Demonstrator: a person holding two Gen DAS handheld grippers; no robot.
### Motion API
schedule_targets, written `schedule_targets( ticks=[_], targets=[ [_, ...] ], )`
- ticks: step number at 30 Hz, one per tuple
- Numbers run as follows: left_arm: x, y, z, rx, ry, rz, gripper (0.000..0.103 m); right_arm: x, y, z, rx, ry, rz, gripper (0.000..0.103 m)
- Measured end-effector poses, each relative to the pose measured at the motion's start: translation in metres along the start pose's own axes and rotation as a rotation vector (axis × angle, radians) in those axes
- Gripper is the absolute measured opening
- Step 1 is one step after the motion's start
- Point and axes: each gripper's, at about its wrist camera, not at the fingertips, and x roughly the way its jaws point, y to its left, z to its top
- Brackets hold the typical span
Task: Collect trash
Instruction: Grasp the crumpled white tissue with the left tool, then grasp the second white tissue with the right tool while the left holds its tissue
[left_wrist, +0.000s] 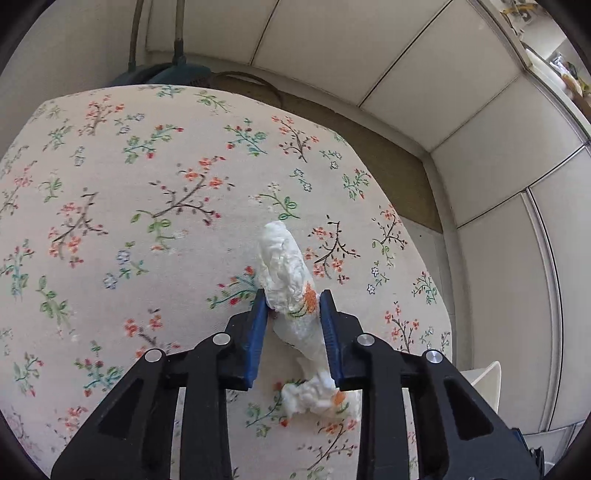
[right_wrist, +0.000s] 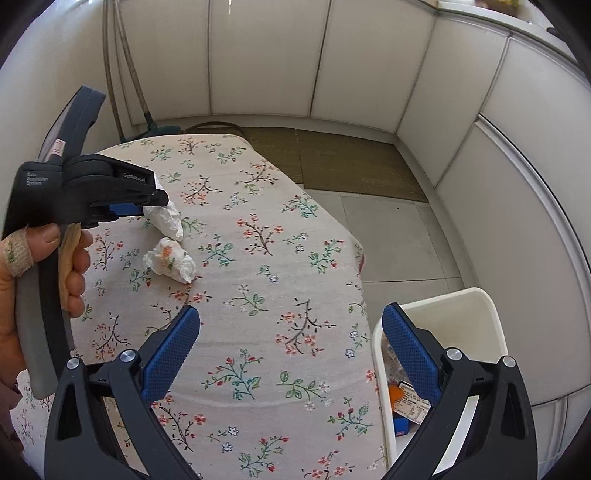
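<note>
A crumpled white tissue (left_wrist: 286, 273) with an orange print sits between the blue pads of my left gripper (left_wrist: 291, 306), which is shut on it just above the flowered tablecloth (left_wrist: 147, 192). A second crumpled tissue (left_wrist: 317, 397) lies on the cloth below it. In the right wrist view the left gripper (right_wrist: 147, 206) holds the tissue (right_wrist: 166, 219) and the second tissue (right_wrist: 170, 260) lies beside it. My right gripper (right_wrist: 291, 328) is open and empty, over the table's right edge. A white bin (right_wrist: 476, 302) with trash inside stands on the floor at the right.
The table (right_wrist: 280, 302) is covered by the flowered cloth. A brown mat (right_wrist: 354, 166) lies on the tiled floor behind it. White cabinet doors (right_wrist: 258, 55) line the walls. Broom handles (right_wrist: 122, 66) lean in the far left corner.
</note>
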Motion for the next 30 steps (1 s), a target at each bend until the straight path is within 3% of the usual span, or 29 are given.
schedule_targets(
  ticks=[5,10,14,16,19,20,22,24,25,30],
  targets=[
    [-0.089,0.023,-0.022,0.04,-0.111,0.02,0.027,0.023,0.022,0.011,-0.041,0.066,0.181,0.096],
    [-0.162,0.037,-0.045,0.051,-0.138,-0.019,0.027,0.047,0.051,0.028,-0.107,0.089,0.274,0.096],
    [-0.188,0.045,-0.069,0.111,-0.212,0.065,0.028,0.07,0.07,0.032,-0.141,0.113,0.291,0.096],
    [-0.191,0.05,-0.069,0.097,-0.196,0.019,0.028,0.078,0.082,0.035,-0.164,0.108,0.306,0.094],
    [-0.192,0.055,-0.066,0.092,-0.203,0.007,0.028,0.089,0.096,0.038,-0.191,0.116,0.325,0.082],
    [-0.194,0.056,-0.066,0.093,-0.208,0.011,0.028,0.094,0.1,0.038,-0.196,0.129,0.324,0.072],
    [-0.196,0.059,-0.066,0.09,-0.204,0.003,0.028,0.099,0.101,0.037,-0.204,0.12,0.293,0.068],
    [-0.196,0.063,-0.067,0.085,-0.196,0.002,0.028,0.104,0.096,0.036,-0.172,0.135,0.263,0.04],
    [-0.196,0.064,-0.067,0.081,-0.192,0.002,0.028,0.104,0.09,0.036,-0.14,0.134,0.264,0.033],
    [-0.197,0.067,-0.068,0.065,-0.184,-0.009,0.028,0.096,0.071,0.027,-0.029,0.129,0.295,0.028]
  ],
)
